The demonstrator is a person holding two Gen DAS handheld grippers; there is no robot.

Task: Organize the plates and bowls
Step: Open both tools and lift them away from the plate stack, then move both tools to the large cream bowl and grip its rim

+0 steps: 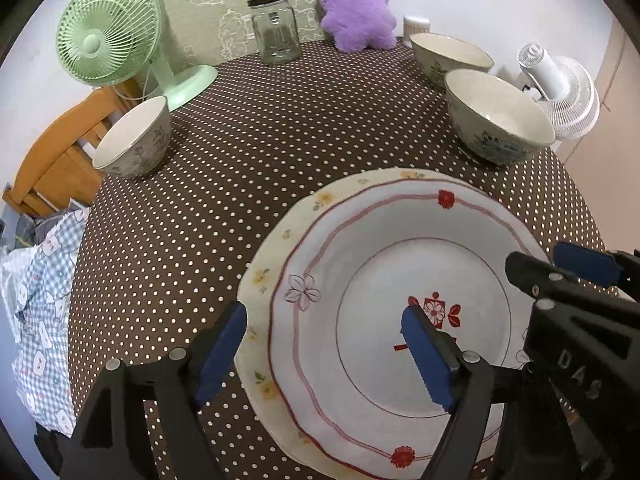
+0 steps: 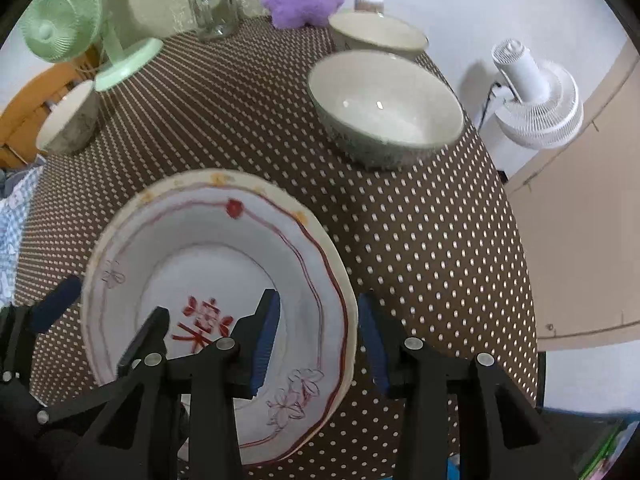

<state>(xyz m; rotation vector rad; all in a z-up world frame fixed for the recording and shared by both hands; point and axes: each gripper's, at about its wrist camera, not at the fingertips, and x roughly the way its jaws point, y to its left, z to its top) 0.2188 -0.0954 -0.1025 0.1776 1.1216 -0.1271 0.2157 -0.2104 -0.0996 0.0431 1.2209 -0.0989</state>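
Note:
A white plate with red trim point(image 1: 360, 248) lies stacked on a cream plate point(image 1: 260, 276) on the dotted table; both show in the right wrist view, the white one point(image 2: 208, 248) on the cream one point(image 2: 320, 232). My left gripper point(image 1: 320, 352) is open, its fingers straddling the stack's left rim. My right gripper point(image 2: 320, 340) is open, straddling the stack's right rim; it also shows in the left wrist view point(image 1: 552, 268). Three bowls stand apart: one at the left point(image 1: 134, 140), two at the right point(image 1: 496, 116), point(image 1: 450, 56).
A green fan point(image 1: 108, 32), a glass jar point(image 1: 278, 28) and a purple plush point(image 1: 356, 4) stand at the table's far edge. A white fan point(image 1: 560, 88) is beyond the right edge. A wooden chair point(image 1: 60, 144) and checked cloth point(image 1: 40, 304) are at the left.

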